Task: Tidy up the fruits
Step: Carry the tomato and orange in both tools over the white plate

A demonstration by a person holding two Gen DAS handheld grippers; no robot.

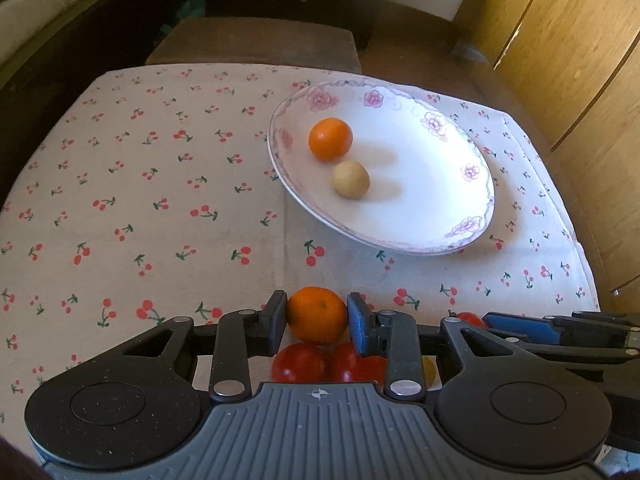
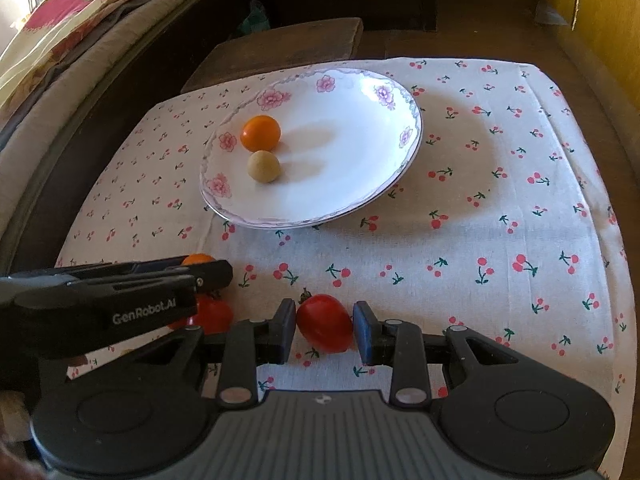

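A white flowered plate (image 1: pixel 432 200) (image 2: pixel 352 176) holds an orange (image 1: pixel 330 139) (image 2: pixel 260 133) and a small tan round fruit (image 1: pixel 351 179) (image 2: pixel 263 165). My left gripper (image 1: pixel 317 316) is shut on a second orange (image 1: pixel 317 314) near the table's front. Two red tomatoes (image 1: pixel 298 362) lie below it. My right gripper (image 2: pixel 324 326) is shut on a red tomatoe (image 2: pixel 325 322). The left gripper's fingers (image 2: pixel 208 272) show at the left of the right wrist view, with another red tomato (image 2: pixel 214 314) beneath.
The table has a white cloth with cherry print (image 1: pixel 160 200) (image 2: pixel 500 220). A brown stool (image 1: pixel 256 42) stands beyond the far edge. Wooden cabinets (image 1: pixel 580 60) are at the right, a bed with bedding (image 2: pixel 60 40) at the left.
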